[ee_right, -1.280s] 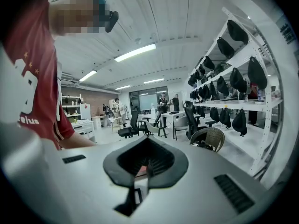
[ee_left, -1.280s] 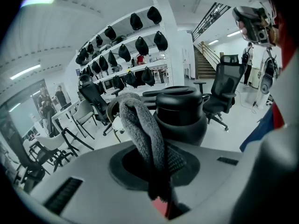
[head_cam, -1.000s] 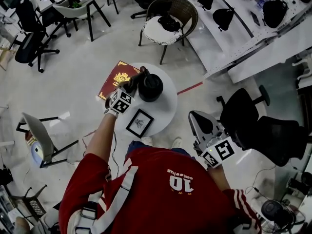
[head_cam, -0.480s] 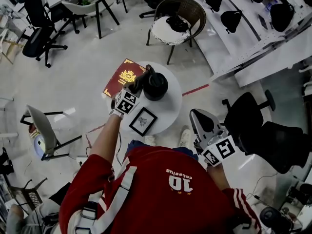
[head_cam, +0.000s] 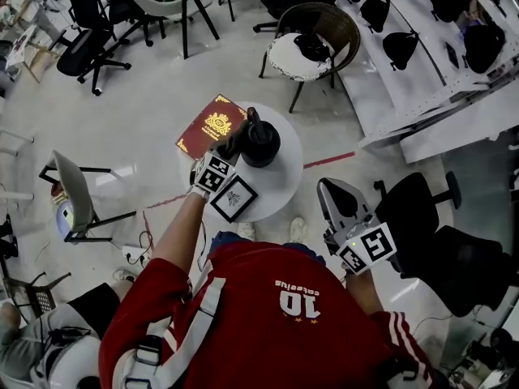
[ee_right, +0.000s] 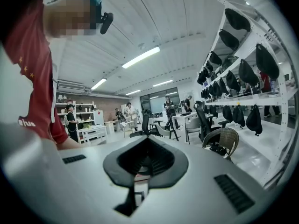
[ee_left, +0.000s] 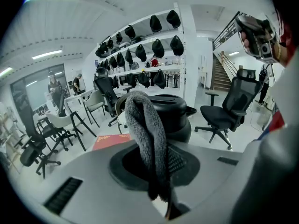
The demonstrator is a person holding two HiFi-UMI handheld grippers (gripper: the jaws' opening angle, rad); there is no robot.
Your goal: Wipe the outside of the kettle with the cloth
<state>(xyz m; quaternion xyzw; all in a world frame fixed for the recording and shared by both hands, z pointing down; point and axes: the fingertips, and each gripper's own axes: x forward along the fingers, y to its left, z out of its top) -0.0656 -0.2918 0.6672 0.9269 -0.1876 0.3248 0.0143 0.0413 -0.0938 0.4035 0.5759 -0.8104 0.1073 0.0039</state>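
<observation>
Left tool (ee_left: 156, 190): pinching a grey fleecy cloth (ee_left: 145, 134), its tip at the kettle's side.
Right tool (ee_right: 140, 183): pressed together, empty, well apart from the desk.
Kettle: black rounded kettle (head_cam: 261, 143), upright on the round white desk (head_cam: 280, 186).

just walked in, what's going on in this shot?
A person is working on a black kettle that stands on a small round white table. The left gripper has its jaws clamped on a grey cloth and holds it right up at the kettle's side. The right gripper is empty, jaws together, held off to the side, away from the table.
</observation>
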